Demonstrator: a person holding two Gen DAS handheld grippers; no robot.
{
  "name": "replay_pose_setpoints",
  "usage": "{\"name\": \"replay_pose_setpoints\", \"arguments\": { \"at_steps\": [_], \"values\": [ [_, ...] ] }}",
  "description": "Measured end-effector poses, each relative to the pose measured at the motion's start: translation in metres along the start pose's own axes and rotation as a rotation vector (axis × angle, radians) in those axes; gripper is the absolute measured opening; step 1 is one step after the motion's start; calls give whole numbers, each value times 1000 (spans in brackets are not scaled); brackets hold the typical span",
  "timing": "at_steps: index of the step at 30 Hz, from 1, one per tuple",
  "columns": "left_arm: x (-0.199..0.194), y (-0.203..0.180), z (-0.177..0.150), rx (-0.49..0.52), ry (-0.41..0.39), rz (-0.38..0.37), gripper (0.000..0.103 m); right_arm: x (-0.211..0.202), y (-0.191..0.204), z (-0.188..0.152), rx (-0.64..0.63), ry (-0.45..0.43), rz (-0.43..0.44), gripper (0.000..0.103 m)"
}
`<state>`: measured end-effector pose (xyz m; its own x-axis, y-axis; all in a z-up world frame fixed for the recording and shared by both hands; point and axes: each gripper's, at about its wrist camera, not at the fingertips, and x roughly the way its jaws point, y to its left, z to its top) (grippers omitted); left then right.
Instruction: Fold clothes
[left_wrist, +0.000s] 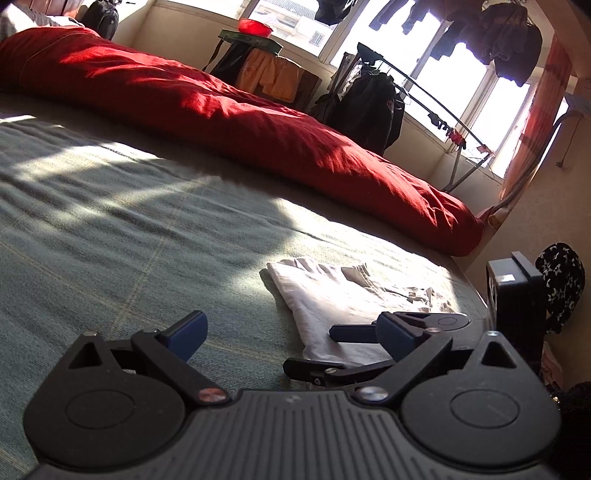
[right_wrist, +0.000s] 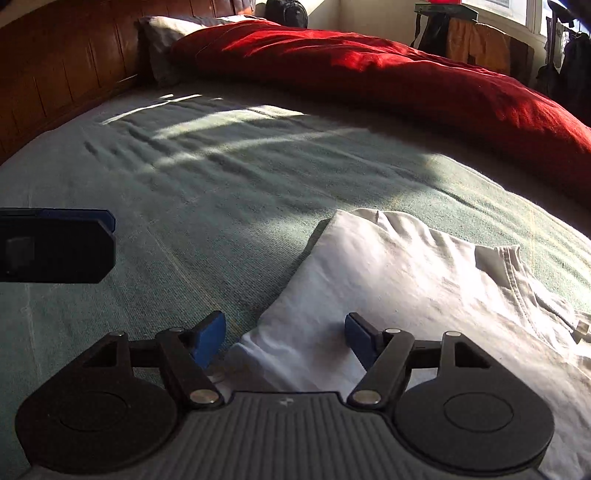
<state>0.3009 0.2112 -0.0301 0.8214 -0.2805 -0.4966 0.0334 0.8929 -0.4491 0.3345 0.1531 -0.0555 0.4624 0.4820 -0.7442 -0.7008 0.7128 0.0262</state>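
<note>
A white folded garment (left_wrist: 332, 295) lies on the green bedspread (left_wrist: 110, 221) near the bed's right edge. My left gripper (left_wrist: 291, 332) is open and empty, low over the bedspread to the left of the garment. My right gripper (left_wrist: 373, 345) shows in the left wrist view, resting over the garment's near corner. In the right wrist view the right gripper (right_wrist: 284, 338) is open, its fingers spread over the near left corner of the white garment (right_wrist: 406, 280), holding nothing. The left gripper's finger (right_wrist: 55, 245) shows at the left edge.
A red duvet (left_wrist: 240, 122) lies bunched along the far side of the bed. A wooden headboard (right_wrist: 55, 66) and pillow (right_wrist: 166, 33) stand at the bed's head. Beyond are a drying rack (left_wrist: 443, 110), hung clothes, backpacks and windows. A dark box (left_wrist: 513, 291) sits beside the bed's right edge.
</note>
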Motion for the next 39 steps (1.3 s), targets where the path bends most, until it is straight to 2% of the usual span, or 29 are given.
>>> {"name": "replay_pose_setpoints", "arguments": {
  "at_steps": [2,6,9,12,14,16,19,21,24,27,31,32,34,36,39],
  "values": [
    [-1,0,0,-1,-2,-1,97,-14,5,-2,-20,-23,10,75],
    [-4,-1,0,-8,-12,-17,97,-50,-11,-16,75,-72,20,75],
    [-3,-3,-1,-6,-6,-17,97,-50,-14,-26,111,-64,70,75],
    [-2,-4,-1,-1,-3,-17,97,-30,1,-28,99,-29,127,75],
    [-2,-4,-1,-2,-2,-19,97,-17,14,-26,63,-29,123,84],
    [-1,-4,-1,-3,-1,-21,97,-13,26,-23,34,-39,105,85],
    [-1,-3,-1,-8,3,-27,97,-34,35,-26,-24,-75,81,85],
    [-1,-4,-1,-8,4,-38,97,-48,37,-32,-41,-84,106,85],
    [-2,-6,-2,-8,11,-70,97,-51,38,-40,-31,-49,147,85],
    [-4,-9,-2,-11,15,-120,97,-36,43,-40,-50,-52,72,85],
    [-5,-9,-1,-29,8,-182,98,-14,43,-30,-10,-43,129,87],
    [-5,-9,-1,-32,7,-195,99,-11,46,-29,-20,-45,143,93],
    [-5,-10,0,-33,10,-197,99,-8,49,-27,-31,-44,160,96],
    [-4,-11,0,-31,13,-195,99,-15,45,-30,-27,-26,176,95],
    [-5,-19,-2,-16,13,-209,99,-47,34,-42,2,-18,179,95]
  ]
}}
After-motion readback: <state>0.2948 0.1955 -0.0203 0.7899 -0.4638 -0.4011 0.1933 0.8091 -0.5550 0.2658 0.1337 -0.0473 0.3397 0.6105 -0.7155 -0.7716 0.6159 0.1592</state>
